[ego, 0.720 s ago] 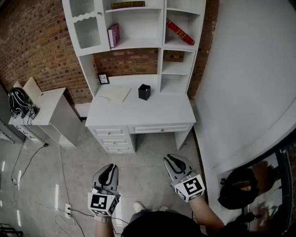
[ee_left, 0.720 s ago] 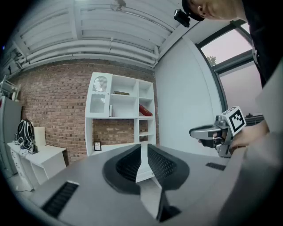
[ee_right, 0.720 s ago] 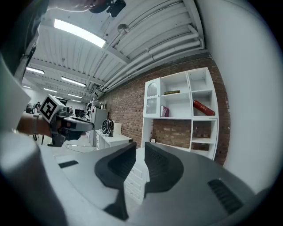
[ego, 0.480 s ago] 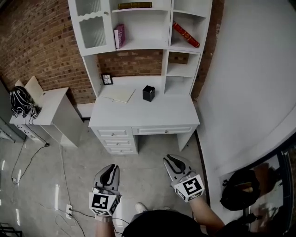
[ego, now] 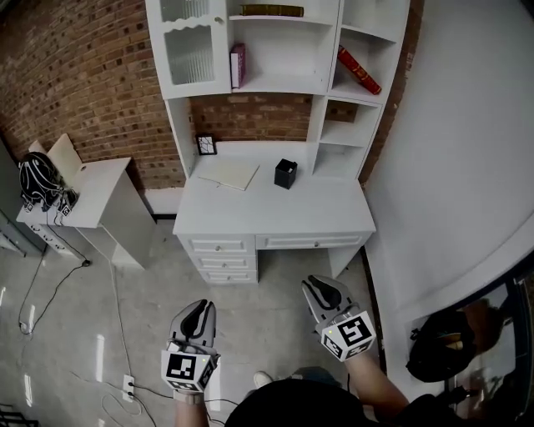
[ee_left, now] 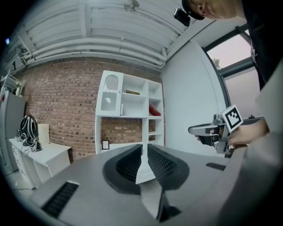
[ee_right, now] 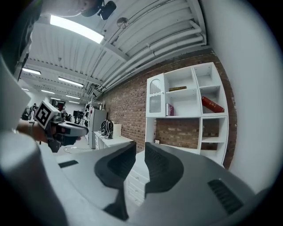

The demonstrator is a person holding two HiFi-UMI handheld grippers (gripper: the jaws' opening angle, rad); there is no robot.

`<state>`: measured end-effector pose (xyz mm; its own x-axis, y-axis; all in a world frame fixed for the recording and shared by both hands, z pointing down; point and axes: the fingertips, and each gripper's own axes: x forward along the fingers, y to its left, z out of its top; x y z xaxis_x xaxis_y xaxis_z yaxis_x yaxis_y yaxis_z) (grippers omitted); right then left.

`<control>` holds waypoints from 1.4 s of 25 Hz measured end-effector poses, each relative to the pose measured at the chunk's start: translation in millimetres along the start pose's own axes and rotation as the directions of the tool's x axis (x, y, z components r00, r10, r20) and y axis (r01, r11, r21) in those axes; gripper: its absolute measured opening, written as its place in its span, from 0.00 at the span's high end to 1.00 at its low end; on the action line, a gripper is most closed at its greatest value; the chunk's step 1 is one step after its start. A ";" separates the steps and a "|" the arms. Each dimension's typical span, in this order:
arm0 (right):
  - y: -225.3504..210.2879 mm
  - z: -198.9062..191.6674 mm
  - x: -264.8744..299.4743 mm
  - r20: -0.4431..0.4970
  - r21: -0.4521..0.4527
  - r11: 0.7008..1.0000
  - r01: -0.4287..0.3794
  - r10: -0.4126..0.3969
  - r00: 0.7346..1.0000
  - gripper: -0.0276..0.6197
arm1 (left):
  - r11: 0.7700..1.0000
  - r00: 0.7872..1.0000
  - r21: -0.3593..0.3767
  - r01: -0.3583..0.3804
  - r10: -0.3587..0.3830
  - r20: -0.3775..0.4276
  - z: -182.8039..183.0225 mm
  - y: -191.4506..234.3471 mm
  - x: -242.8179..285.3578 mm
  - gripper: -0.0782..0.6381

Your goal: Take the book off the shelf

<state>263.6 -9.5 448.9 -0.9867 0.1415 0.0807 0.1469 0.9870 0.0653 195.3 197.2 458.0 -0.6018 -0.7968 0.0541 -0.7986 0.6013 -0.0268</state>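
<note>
Both tongs are pinched down to a thin slit with nothing in them: the left tongs and right tongs hang low over the floor, well back from the white desk, nowhere near touching anything. The books are all up on the shelf unit above the desk. A red book leans tilted in the right compartment, a purple book stands upright in the middle one, and a flat brownish book lies on the top shelf, right at the picture's edge. The top of the unit is cut off there, so I can't see what's above it. Can't tell which one is "the" book, and no spine is readable from here. The frosted cabinet door hides whatever is behind it. On the desk there's a black cube-ish holder, a pale notebook lying flat, and a tiny frame by the brick wall; what's in the frame is too small to make out. Off to the left a side cabinet carries a black tangled bundle, could be cables or a helmet, honestly can't say. At lower right sits a dark bag-like thing, partly cut off by a dark frame. In the left gripper view the tongs block the shelf unit's lower part.
</note>
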 end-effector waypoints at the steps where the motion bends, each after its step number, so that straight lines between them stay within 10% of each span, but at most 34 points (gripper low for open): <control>1: 2.9 0.4 6.0 -0.001 -0.004 1.000 0.002 -0.002 1.000 0.85 | 1.000 1.000 -0.007 -0.005 0.005 -0.002 -3.6 7.8 -1.4 0.82; 15: -21.9 -8.9 98.5 -0.012 0.008 1.000 -0.001 0.001 1.000 0.85 | 0.998 0.998 -0.025 -0.063 0.062 -0.025 -22.0 82.6 35.1 0.82; 35: -165.7 7.1 300.1 -0.009 -0.071 0.997 -0.035 0.035 0.999 0.85 | 0.998 0.998 -0.027 -0.060 0.060 -0.030 -0.8 179.6 267.1 0.82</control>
<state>-57.4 -130.0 455.3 -0.9803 0.1750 0.0918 0.1862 0.9735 0.1330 -108.8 92.3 468.4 -0.6477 -0.7574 0.0824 -0.7602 0.6497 -0.0035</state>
